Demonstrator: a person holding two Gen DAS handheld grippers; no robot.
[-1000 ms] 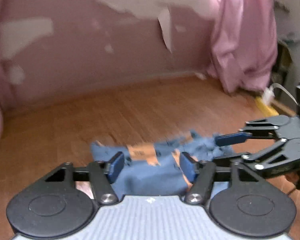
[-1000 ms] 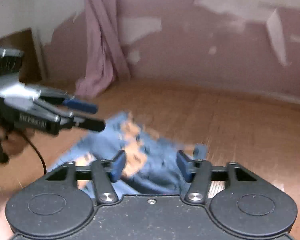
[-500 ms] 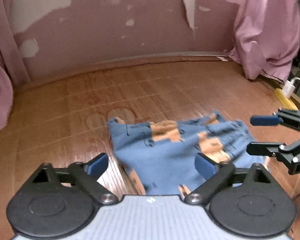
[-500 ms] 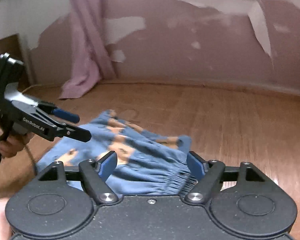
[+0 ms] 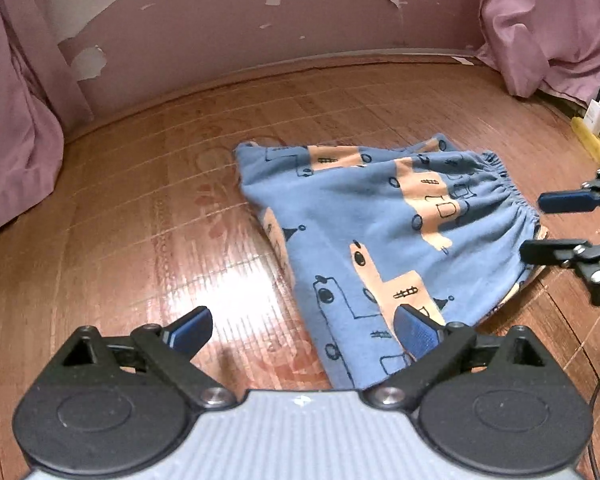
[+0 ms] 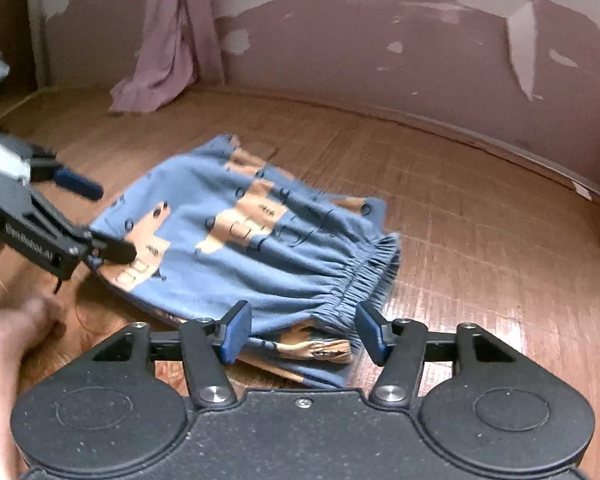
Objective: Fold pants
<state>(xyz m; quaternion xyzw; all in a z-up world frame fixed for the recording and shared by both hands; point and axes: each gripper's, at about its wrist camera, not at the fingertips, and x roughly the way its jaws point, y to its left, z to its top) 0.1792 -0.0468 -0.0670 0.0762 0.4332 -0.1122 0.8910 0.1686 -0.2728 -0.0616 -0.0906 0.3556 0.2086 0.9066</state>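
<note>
Blue pants (image 5: 384, 232) with orange shapes and dark line drawings lie folded flat on the wooden floor (image 5: 140, 216), elastic waistband toward the right. My left gripper (image 5: 304, 328) stands open above the lower left edge of the fabric, holding nothing. In the right wrist view the pants (image 6: 252, 248) spread ahead, and my right gripper (image 6: 304, 332) is open just above the gathered waistband (image 6: 364, 272). The right gripper (image 5: 548, 224) shows at the right edge of the left wrist view, and the left gripper (image 6: 100, 220) at the left of the right wrist view.
A pink wall with peeling paint (image 5: 260, 20) closes the back. Pink curtains hang at the left (image 5: 16, 120) and right (image 5: 548, 28). A yellow power strip with a white plug (image 5: 594, 136) lies at the far right. A bare hand (image 6: 16, 324) rests low on the left.
Both grippers went from narrow to wide open and let go of the pants, which now lie flat on the floor. Both have drawn back and up from the fabric.
</note>
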